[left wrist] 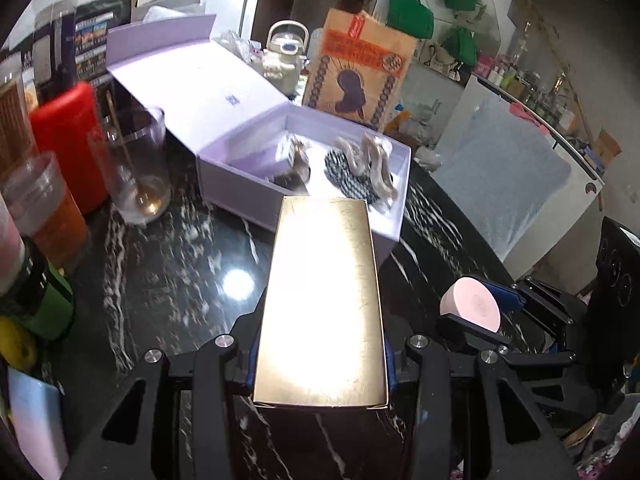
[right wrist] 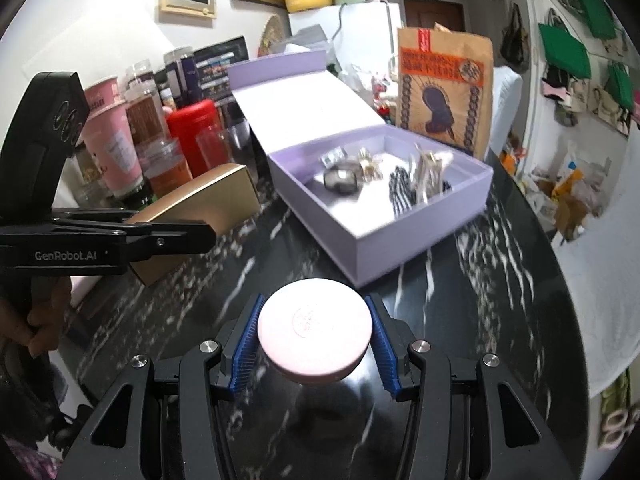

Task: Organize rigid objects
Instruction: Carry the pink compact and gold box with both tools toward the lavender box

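Fingers first: the left gripper (left wrist: 320,364) is pinching a long gold box (left wrist: 322,300) from both sides, with the box sticking out forward and its glossy top catching a big glare. From the right wrist view that same gold box (right wrist: 200,220) is hanging above the tabletop off to the left, clamped in the black jaws of the left gripper (right wrist: 176,236), and a hand (right wrist: 40,316) is wrapping around the handle below it.

The right gripper (right wrist: 314,340) is squeezing a round pink case (right wrist: 314,330) between its blue ribbed pads (right wrist: 246,344), one pad on each side of the disc, flat face up. In the left view the pink case (left wrist: 472,304) is showing up off to the right, gripped in the right gripper (left wrist: 480,312).

Both things are being held up over the black marble table (left wrist: 168,280), just short of an open lilac box (right wrist: 384,216) with its lid (left wrist: 192,80) flipped back. Inside it, a jumble is sitting there: a black-and-white checked thing (left wrist: 352,176), some pale curvy pieces (left wrist: 372,156) on top of that, and a dark ring-ish thing (right wrist: 340,178) toward the left. Too blurry to say more about those.

Behind the lilac box, a brown paper bag (right wrist: 442,92) is standing upright. Over on the left a red canister (left wrist: 66,140), a clear glass (left wrist: 134,168) and a pink cup (right wrist: 110,140) are crowding the table edge.
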Available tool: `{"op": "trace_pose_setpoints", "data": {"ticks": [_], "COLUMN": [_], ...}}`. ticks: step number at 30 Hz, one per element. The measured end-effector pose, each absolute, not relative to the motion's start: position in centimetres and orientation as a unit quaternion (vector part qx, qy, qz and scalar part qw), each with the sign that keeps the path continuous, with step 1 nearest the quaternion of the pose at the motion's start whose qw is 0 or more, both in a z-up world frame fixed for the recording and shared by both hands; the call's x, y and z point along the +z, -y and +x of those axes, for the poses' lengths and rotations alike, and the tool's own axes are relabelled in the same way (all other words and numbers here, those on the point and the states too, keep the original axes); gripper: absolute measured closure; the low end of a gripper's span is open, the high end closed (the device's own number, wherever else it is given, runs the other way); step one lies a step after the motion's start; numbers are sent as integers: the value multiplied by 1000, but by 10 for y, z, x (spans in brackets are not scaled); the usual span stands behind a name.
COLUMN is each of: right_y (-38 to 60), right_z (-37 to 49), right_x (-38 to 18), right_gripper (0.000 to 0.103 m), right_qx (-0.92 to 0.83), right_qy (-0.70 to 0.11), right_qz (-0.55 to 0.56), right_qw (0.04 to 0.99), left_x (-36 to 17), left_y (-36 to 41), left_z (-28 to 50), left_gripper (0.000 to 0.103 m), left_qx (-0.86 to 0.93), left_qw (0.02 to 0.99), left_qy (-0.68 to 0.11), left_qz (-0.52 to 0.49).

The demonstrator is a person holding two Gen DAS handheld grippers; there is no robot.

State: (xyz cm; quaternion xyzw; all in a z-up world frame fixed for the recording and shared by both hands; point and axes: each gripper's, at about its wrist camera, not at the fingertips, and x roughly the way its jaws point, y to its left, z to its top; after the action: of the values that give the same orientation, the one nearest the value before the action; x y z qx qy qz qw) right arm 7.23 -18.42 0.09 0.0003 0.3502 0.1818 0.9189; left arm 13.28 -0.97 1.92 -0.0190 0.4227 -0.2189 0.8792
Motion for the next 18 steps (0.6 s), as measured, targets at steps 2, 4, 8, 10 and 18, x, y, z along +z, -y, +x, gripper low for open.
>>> {"op": "trace_pose_setpoints", "data": {"ticks": [2, 4, 8, 10, 18], "right_y": [182, 180, 177, 176, 174], "right_z": [78, 82, 91, 94, 110], "right_x": [11, 19, 35, 41, 61], "right_gripper": [53, 53, 53, 53, 53], "right_qx": [185, 189, 194, 198, 202], "right_qy": [-342, -335, -325, -319, -298], "right_qz": [-4, -9, -17, -20, -23], "right_qw": [921, 923, 926, 927, 933], "left_x": [27, 36, 49, 55, 69], "left_y": [10, 10, 12, 14, 21], "left_z": [138, 143, 154, 157, 175], "left_gripper": [60, 60, 59, 60, 60], "left_qx": [-218, -217, -216, -215, -222], "left_qw": [882, 886, 889, 891, 893], "left_qy": [-417, -410, -403, -400, -391], "left_qz": [-16, -11, -3, 1, 8]}}
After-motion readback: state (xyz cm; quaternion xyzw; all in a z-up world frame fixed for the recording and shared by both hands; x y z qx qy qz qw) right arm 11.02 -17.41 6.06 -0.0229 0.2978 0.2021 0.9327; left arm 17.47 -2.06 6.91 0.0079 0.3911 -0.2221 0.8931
